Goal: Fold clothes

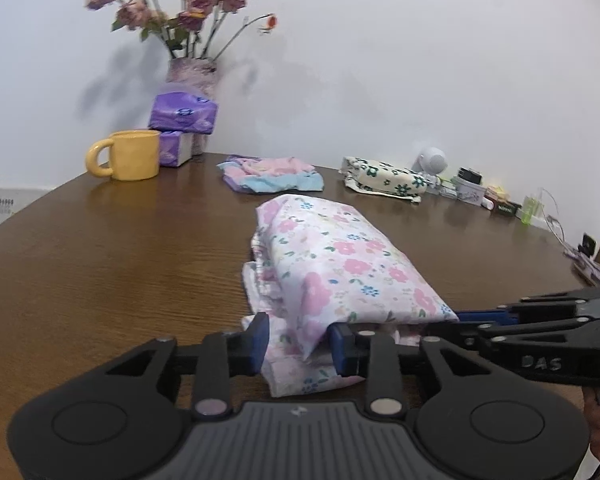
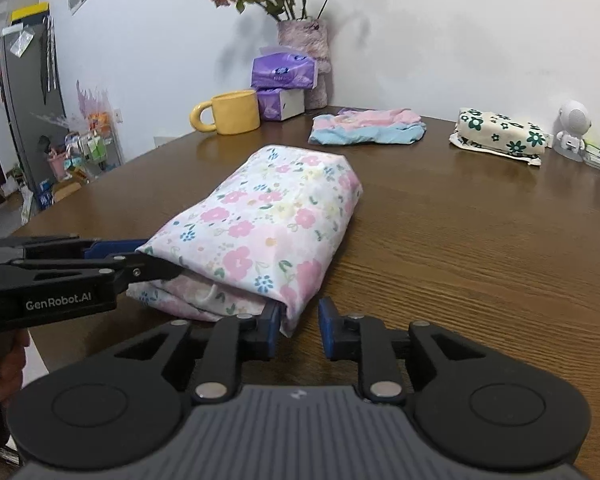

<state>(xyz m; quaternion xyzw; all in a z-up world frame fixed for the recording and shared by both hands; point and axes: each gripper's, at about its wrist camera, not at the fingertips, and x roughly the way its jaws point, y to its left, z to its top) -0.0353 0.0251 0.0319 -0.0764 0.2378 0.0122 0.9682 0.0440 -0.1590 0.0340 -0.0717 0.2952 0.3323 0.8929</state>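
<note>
flanking one floral bundle [image 2: 268, 220] | two tools: left tool [image 1: 300, 344], right tool [image 2: 299, 330] | one mug [image 2: 232, 112]

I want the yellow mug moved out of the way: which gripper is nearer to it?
Left. The left gripper straddles the floral garment's near-left corner, on the yellow mug's side. The right gripper sits at the garment's near-right corner, farther away.

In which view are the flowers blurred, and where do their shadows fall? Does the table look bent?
Left wrist view: the flowers are soft and smeared, their grey shadows falling on the wall beside the vase; the table edge curves strongly from fisheye distortion. Right wrist view: flowers sharper, shadows again on the wall, table edge less bent.
</note>
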